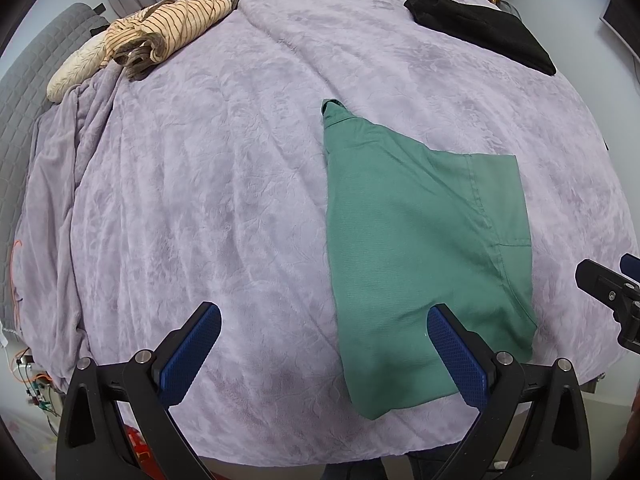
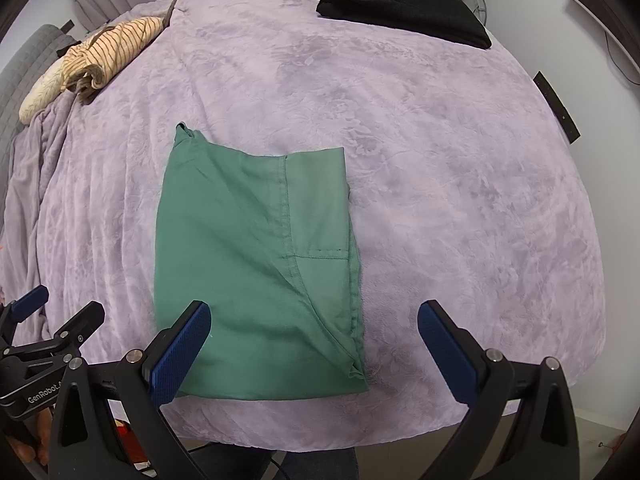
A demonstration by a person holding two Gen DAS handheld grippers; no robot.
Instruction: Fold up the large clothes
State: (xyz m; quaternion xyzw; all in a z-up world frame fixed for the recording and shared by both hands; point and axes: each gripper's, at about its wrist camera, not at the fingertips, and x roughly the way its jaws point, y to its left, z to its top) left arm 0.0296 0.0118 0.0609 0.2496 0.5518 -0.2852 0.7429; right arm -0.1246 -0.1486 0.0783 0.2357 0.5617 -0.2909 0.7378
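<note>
A green garment lies folded into a rough rectangle on the lilac bedspread, near the front edge; it also shows in the right wrist view. My left gripper is open and empty, hovering above the garment's near left corner, its right pad over the cloth. My right gripper is open and empty above the garment's near edge, its left pad over the cloth. Each gripper shows at the edge of the other's view, the right one and the left one.
A folded black garment lies at the bed's far right. A crumpled striped tan garment lies at the far left. A grey quilted headboard stands on the left. A black remote hangs on the right.
</note>
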